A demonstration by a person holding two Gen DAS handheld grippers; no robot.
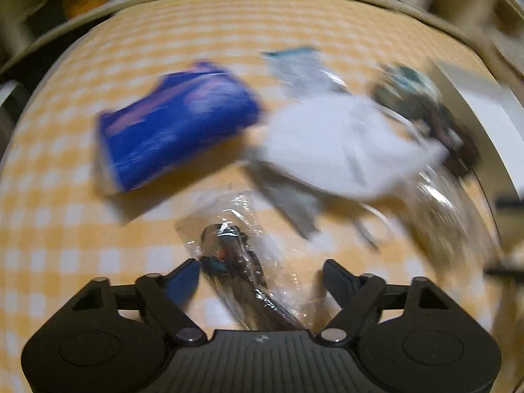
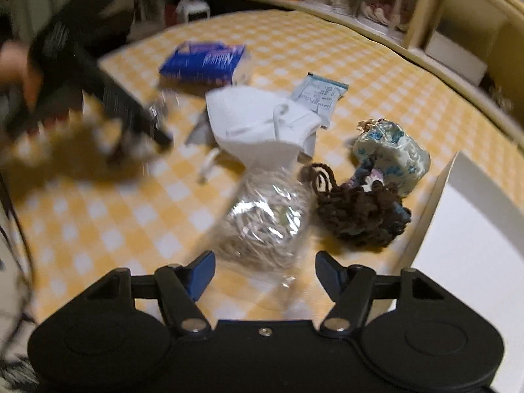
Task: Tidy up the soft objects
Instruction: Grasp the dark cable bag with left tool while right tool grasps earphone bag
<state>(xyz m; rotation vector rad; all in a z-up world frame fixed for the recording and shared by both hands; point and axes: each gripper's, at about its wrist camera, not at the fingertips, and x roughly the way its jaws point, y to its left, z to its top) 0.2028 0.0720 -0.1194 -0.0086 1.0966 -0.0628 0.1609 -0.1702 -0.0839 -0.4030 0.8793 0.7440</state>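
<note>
Soft items lie on a yellow checked tablecloth [image 2: 98, 216]. My left gripper [image 1: 262, 275] is open, with a clear plastic bag holding a dark item [image 1: 235, 255] lying between its fingers. Beyond it are a blue tissue pack [image 1: 177, 131] and a white face mask [image 1: 340, 144]. My right gripper [image 2: 263, 271] is open just before a clear bag of pale cord [image 2: 265, 222]. To its right lie a brown knitted piece [image 2: 357, 213] and a floral fabric pouch [image 2: 393, 154]. The mask [image 2: 258, 121], tissue pack [image 2: 203, 62] and a small sachet [image 2: 321, 95] lie farther off.
A white open box [image 2: 465, 229] stands at the right edge of the table. The left gripper and hand show blurred at the left in the right wrist view [image 2: 98, 98]. Shelves and clutter stand behind the table.
</note>
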